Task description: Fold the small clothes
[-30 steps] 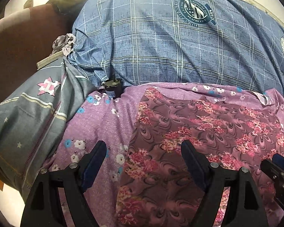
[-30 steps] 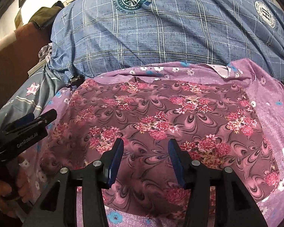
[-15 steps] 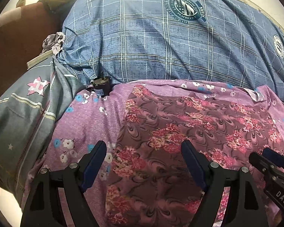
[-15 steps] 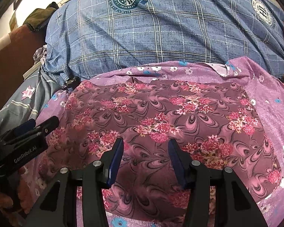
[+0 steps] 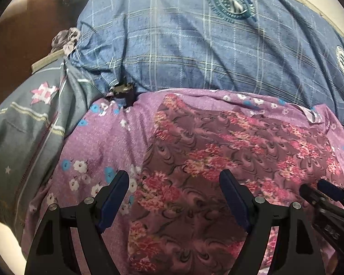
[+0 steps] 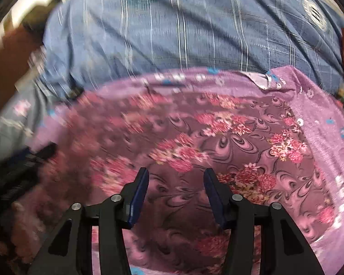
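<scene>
Cloth (image 5: 229, 142) spread flat on sheet (image 5: 98, 137), untouched; left gripper (image 5: 174, 197) and right gripper (image 6: 175, 194) poised above near edge, jaws open and empty; next, probably pinch near corners, fold far.

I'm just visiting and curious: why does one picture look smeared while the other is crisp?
Right wrist view: motion blur smears the left side, the blue checked pillow streaked, while the tongs stay sharp. Left wrist view: crisp throughout, the floral cloth clear. Both bulge at the edges, fisheye style.
</scene>
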`<state>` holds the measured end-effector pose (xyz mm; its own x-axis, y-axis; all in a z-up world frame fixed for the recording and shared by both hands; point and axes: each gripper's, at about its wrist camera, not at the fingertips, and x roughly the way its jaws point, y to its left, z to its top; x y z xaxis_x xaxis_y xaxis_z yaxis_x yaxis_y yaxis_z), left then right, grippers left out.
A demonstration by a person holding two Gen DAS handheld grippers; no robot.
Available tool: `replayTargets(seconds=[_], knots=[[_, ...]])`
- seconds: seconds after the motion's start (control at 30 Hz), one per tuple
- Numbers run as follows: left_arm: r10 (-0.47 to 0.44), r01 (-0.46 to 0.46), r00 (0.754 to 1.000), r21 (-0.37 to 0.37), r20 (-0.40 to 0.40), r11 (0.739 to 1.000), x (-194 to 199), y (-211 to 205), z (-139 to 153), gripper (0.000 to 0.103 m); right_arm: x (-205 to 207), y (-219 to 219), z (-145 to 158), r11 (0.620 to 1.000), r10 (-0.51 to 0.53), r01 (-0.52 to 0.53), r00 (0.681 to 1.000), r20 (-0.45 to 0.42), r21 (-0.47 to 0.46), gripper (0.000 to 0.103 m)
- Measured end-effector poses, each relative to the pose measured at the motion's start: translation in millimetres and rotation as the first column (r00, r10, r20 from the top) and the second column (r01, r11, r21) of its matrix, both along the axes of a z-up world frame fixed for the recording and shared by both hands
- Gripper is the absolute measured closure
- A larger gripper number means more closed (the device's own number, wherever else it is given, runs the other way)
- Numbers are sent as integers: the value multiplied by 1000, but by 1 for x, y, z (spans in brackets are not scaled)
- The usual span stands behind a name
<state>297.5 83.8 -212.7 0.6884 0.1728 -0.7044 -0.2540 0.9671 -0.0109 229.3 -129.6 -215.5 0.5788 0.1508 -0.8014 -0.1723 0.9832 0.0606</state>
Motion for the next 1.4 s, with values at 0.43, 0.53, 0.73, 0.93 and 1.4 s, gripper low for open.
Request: replayTargets(seconds=[0.43,0.53,0.73,0.93,1.4], knots=[[87,-88,995,-23,-43,996,8,39,-17,22,18,60,6,967,36,-10,994,99,-255,51],[84,-85,996,-25,-36,996,8,40,-16,22,19,62,7,969,36,-11,995,98,-247,51],[82,-83,996,-13,-26,996,5,38,-14,22,15,61,13,976,36,-10,993,116,-218,51],[81,-81,996,-1,-25,997,5,35,-14,22,13,59,16,977,38,-11,991,125,-214,51],[74,-74,997,1,-27,997,6,35,-14,22,13,59,18,978,38,-9,991,132,-210,51]])
